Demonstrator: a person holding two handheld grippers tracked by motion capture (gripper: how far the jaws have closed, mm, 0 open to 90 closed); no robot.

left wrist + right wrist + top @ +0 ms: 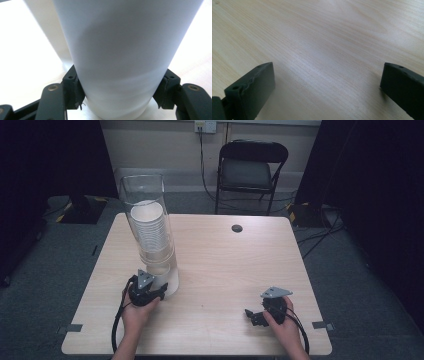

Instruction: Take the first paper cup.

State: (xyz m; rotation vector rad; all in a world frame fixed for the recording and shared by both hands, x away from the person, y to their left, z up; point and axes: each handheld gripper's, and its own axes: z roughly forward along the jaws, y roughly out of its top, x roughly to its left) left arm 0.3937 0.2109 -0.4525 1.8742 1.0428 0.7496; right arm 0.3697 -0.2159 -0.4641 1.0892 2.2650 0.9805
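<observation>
Left gripper (pixel 161 292) pinches the white cup (pixel 120 75) at the base of the clear dispenser tube (pixel 148 215), likely so you can pull it free. Right gripper (pixel 251 316) rests right of the tube on the table (pixel 225 265), jaws spread, holding nothing.

A tall clear cylinder (pixel 150 227) stands upright at the bench's left side, holding a stack of white paper cups (pixel 148 227). The lowest white cup (pixel 125 57) pokes out below, pinched between the left tool's jaws.
</observation>
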